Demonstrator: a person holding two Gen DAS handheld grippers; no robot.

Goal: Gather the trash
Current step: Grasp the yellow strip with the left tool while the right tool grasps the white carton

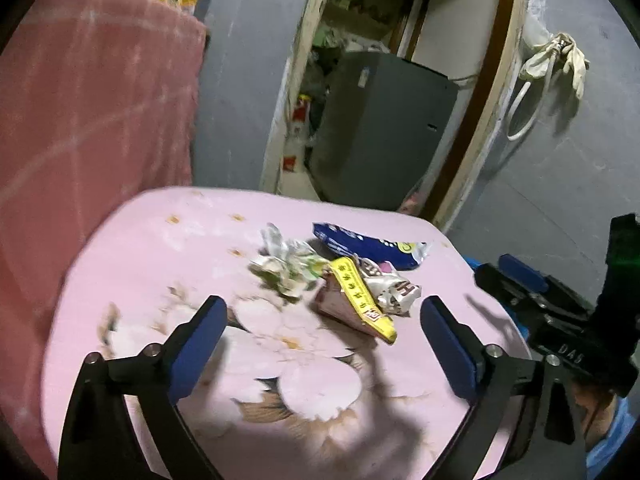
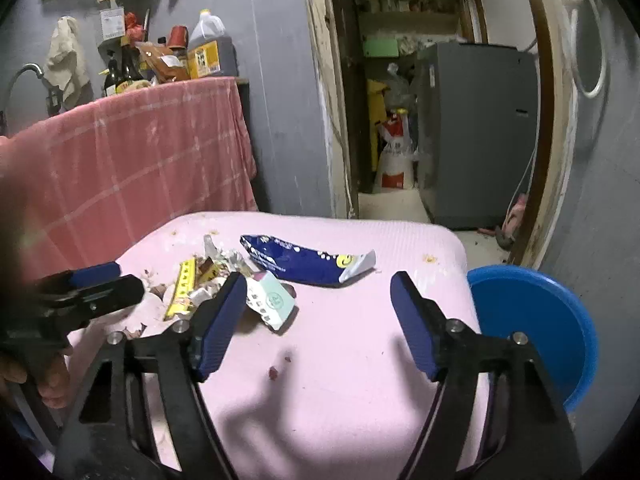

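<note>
Here, on the pink table [image 2: 360, 360], a blue wrapper [image 2: 304, 260] lies flat, its long axis running from ten o'clock to four o'clock in the right wrist view, its torn silver end toward four. At its nine o'clock a yellow-edged packet [image 1: 360, 300] points from eleven to five in the left wrist view, beside crumpled paper [image 1: 284, 268] and a small white carton [image 2: 272, 300]. The left gripper [image 1: 324, 320] and the right gripper [image 2: 320, 308] both hang with jaws apart, gripping nothing. A blue bin [image 2: 536, 320] sits at three o'clock.
</note>
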